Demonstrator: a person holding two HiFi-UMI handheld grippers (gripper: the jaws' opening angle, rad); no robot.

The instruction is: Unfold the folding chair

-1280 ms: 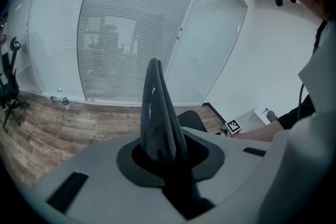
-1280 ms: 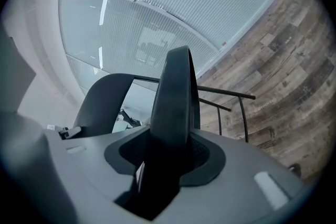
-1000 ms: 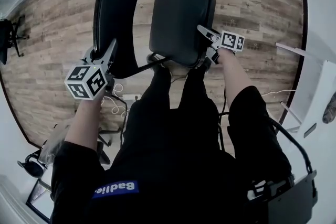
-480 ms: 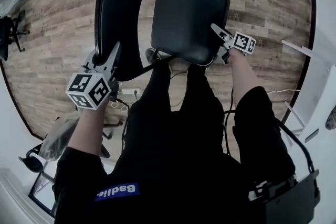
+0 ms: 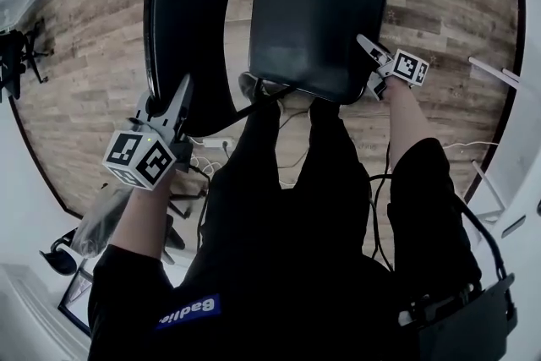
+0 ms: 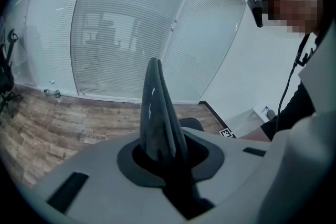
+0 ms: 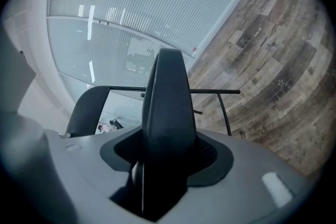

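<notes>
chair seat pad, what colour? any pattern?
Plain black, no pattern. The seat shows best in the head view.

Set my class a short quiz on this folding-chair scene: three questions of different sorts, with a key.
1. True or false: the seat lies folded flat against the backrest.
2. Which part does the left gripper clamp? A) seat B) backrest C) leg
3. Fill in: the floor is laid with ___ planks.

Key
1. False: the seat stands out from the backrest, with floor showing between them.
2. B: its jaws sit on the backrest's lower edge.
3. Wood.
</notes>
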